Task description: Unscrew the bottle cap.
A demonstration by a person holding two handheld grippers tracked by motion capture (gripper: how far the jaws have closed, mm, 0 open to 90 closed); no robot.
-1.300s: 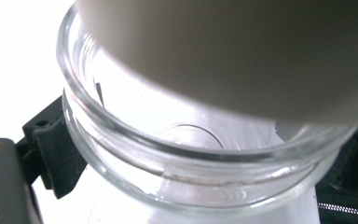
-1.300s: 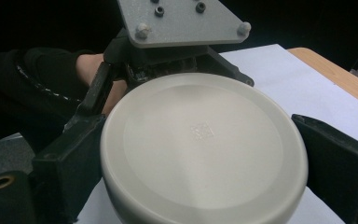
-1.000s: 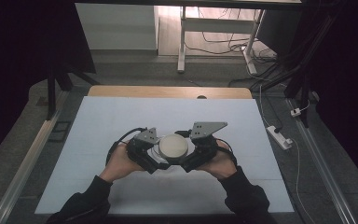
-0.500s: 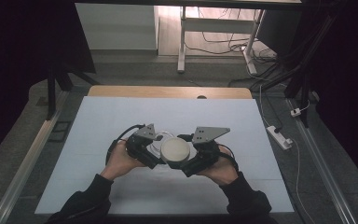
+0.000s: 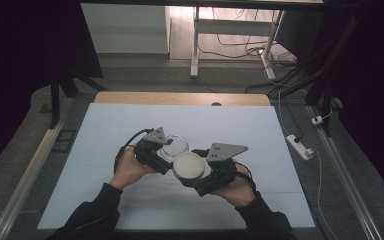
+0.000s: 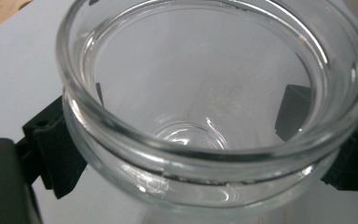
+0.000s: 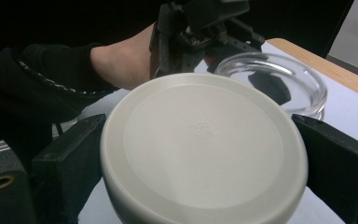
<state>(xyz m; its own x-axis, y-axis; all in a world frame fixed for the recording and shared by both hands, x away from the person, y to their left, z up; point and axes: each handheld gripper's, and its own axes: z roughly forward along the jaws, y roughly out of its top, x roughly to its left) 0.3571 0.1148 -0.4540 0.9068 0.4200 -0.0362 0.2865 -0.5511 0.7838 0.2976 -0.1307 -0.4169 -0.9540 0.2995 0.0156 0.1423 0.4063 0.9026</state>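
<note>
jar [image 6: 214,116]: clamped in left tongs [image 5: 166,159], now open
lid [image 7: 200,149]: off, pulled aside, right tongs [image 5: 196,181] clamped on it
next: probably set lid down

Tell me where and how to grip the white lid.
Grip the white lid across its rounded side wall, one jaw on each opposite side, coming in level from its edge. Its top is flat and smooth, offering no knob; the right gripper already clamps it this way.

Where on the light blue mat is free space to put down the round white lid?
The light blue mat is bare on the right, toward the white power strip, and along the wooden table edge. The middle is crowded: clear glass jar, round white lid, both grippers.
</note>
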